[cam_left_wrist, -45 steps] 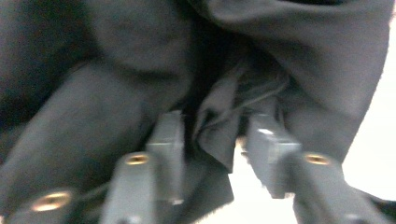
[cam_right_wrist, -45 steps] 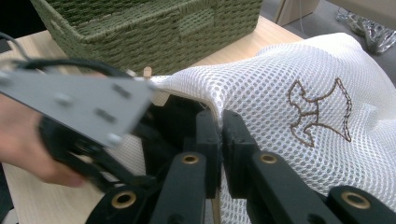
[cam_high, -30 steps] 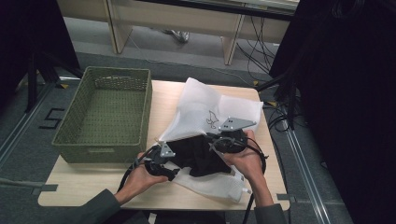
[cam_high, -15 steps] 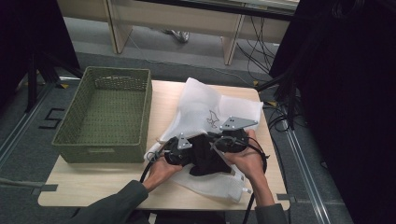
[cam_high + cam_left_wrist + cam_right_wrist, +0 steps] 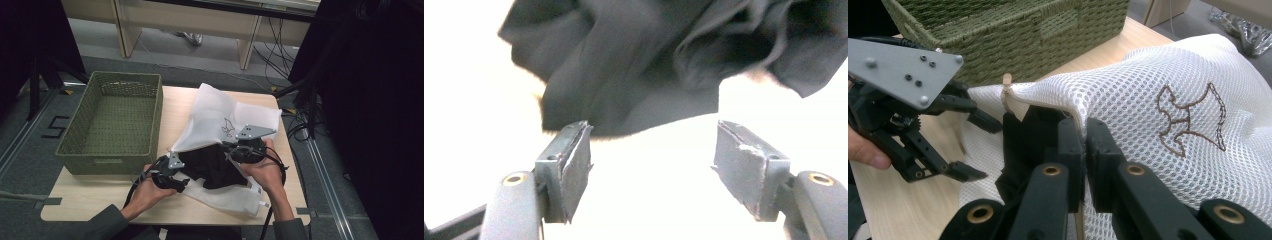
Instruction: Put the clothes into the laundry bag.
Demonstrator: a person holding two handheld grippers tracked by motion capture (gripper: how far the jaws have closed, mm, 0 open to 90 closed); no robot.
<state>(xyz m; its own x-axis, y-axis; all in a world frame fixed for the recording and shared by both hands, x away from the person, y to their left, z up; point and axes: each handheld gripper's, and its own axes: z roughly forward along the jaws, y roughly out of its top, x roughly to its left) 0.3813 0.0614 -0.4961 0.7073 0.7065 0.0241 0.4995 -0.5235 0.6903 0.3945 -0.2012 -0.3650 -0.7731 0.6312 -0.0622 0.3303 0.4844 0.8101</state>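
A white mesh bag (image 5: 220,115) with a small stitched animal outline lies on the table, its mouth toward me. A black garment (image 5: 212,165) sits in that mouth, partly under the mesh. My right gripper (image 5: 229,149) is shut on the bag's upper rim (image 5: 1068,111) and holds it raised over the garment (image 5: 1023,135). My left gripper (image 5: 184,179) is just left of the garment; its jaws have just been opening and nothing is between them. In the left gripper view the open gripper (image 5: 651,165) hovers over white mesh, with the dark cloth (image 5: 649,65) just beyond the fingertips.
A green woven basket (image 5: 110,150) with nothing in it stands at the table's left, close to the left hand. Bare wooden tabletop (image 5: 100,195) lies along the front left. Cables trail on the floor to the right of the table.
The left gripper went right onto the black garment with its jaws closed, then drew back left with its jaws apart. The right gripper kept its hold on the bag's rim.
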